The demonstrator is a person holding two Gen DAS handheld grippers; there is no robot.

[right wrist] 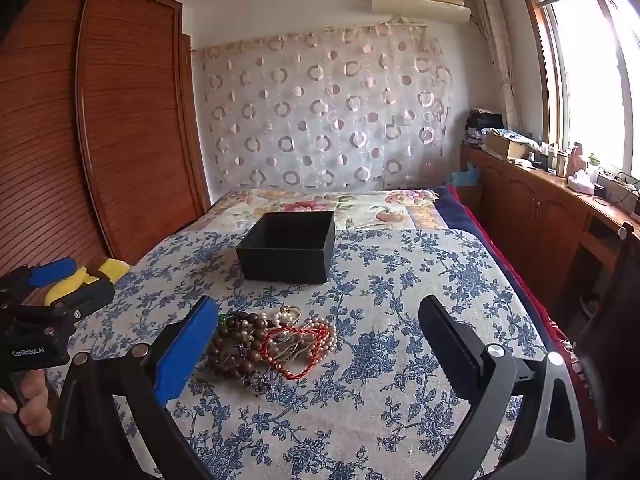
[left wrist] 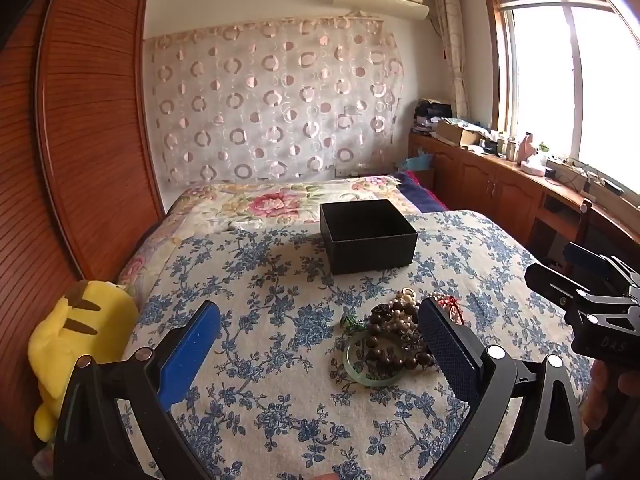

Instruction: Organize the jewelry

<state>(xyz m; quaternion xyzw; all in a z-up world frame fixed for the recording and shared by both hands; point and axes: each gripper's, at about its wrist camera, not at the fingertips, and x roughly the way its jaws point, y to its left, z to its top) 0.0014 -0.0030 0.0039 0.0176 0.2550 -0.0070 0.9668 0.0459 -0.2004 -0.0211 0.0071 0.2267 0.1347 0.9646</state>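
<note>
Left wrist view. The left gripper, with blue textured pads, is spread wide above a blue-and-white floral bedspread, holding nothing. A tangled heap of jewelry lies just beside its right-hand finger: dark brown wooden bead strands, pale pearl-like beads, a red cord, and a translucent green bangle lying flat at the near edge. The heap has no clear long axis. Beyond it stands an open, square black cardboard box, one corner turned toward the camera. A yellow plush toy sits at the bed's left edge. The right gripper enters at far right; its opening cannot be judged here.

Right wrist view. The right gripper is likewise spread and empty. The heap of jewelry lies near its blue left-hand finger, a red twisted cord loop uppermost. The black box stands farther back.
</note>
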